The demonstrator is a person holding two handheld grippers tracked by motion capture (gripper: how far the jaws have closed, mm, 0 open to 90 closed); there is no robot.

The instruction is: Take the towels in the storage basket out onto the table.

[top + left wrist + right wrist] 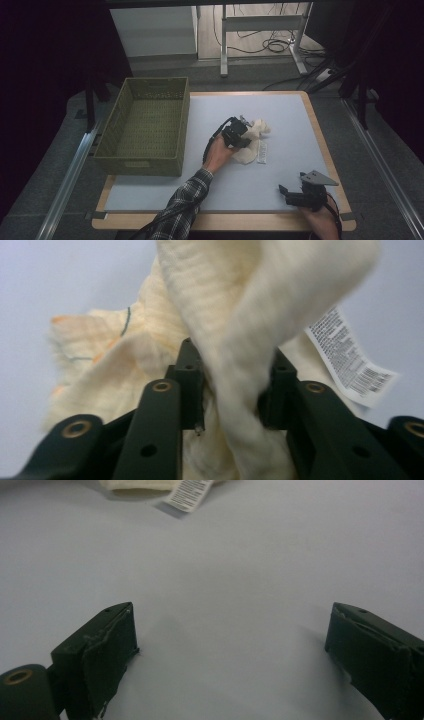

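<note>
A cream knitted cloth (252,141) with a white printed label (262,153) lies bunched in the middle of the pale table mat (280,120). My left gripper (243,131) is shut on a thick fold of that cloth (240,340), which rises between its two black jaws; the label (350,362) hangs to the right. My right gripper (295,196) rests open near the table's front right edge, nothing between its fingers (107,647). Far ahead of it lie the cloth's edge (135,485) and the label (189,491).
An olive green slatted plastic basket (145,125) stands at the table's left side, with nothing in it. Beyond the far edge are a metal table frame (260,30) and cables on the floor. Dark curtains flank both sides.
</note>
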